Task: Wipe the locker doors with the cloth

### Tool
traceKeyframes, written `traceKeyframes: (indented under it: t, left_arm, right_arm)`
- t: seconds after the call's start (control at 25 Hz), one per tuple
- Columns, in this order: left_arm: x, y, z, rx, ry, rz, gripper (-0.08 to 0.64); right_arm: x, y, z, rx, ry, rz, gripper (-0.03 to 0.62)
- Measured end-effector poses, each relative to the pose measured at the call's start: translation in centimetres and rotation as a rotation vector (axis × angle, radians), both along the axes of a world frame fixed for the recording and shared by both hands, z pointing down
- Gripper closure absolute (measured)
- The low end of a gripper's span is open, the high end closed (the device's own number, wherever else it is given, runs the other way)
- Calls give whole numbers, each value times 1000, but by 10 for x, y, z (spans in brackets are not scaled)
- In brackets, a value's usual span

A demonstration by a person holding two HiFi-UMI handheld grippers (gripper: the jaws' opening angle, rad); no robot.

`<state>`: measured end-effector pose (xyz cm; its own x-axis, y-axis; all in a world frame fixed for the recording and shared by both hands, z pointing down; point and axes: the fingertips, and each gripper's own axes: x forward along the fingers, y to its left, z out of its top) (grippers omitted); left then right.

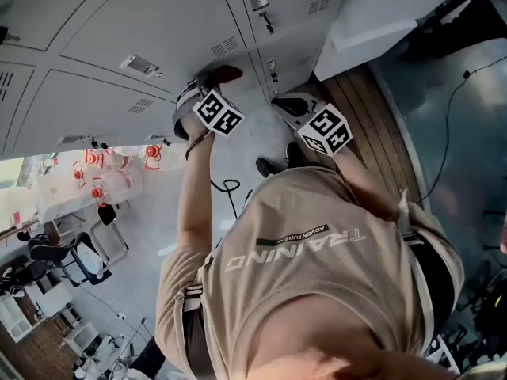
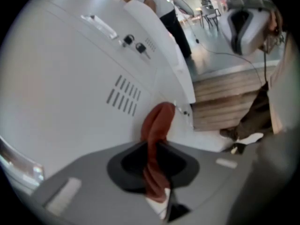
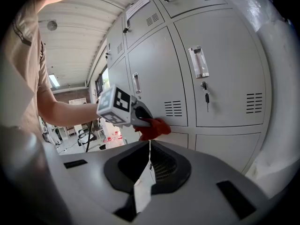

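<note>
A red cloth [image 2: 158, 122] sticks out of my left gripper [image 2: 157, 149], whose jaws are shut on it. The cloth's far end presses on a grey locker door [image 2: 70, 93] just below its vent slots. In the head view the left gripper [image 1: 207, 84] holds the cloth [image 1: 225, 74] against the lockers [image 1: 150, 22]. From the right gripper view, the left gripper [image 3: 140, 118] and cloth [image 3: 153, 128] sit on the lower edge of a door [image 3: 154, 74]. My right gripper [image 3: 150, 146] is shut and empty, a little short of the lockers, and appears in the head view [image 1: 287, 104] to the right of the left one.
Keys hang in the locks [image 3: 206, 97] under the door handles [image 3: 198, 62]. A wooden platform [image 1: 372, 125] lies right of the lockers, with a black cable [image 1: 451, 109] beyond it. Chairs [image 1: 71, 256] and a table with red-capped bottles [image 1: 107, 172] stand at the left.
</note>
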<state>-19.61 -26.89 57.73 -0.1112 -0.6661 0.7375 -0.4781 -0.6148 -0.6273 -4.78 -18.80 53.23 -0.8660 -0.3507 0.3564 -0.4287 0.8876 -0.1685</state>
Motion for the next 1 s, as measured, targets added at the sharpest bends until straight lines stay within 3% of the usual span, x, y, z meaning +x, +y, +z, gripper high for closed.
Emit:
traceKeyframes:
  t: [0.2, 0.72, 0.88, 1.0]
  left_arm:
    - [18, 11, -100, 179, 26, -13, 502]
    - [65, 11, -367, 645, -148, 71, 502]
    - [77, -2, -417, 737, -199, 78, 502]
    - [75, -15, -435, 755, -228, 57, 502]
  right_arm:
    - [2, -5, -10, 22, -19, -17, 572]
    - [-5, -16, -23, 58, -49, -95, 572]
    - [0, -22, -30, 79, -60, -94, 572]
    - [6, -27, -39, 109, -60, -90, 572]
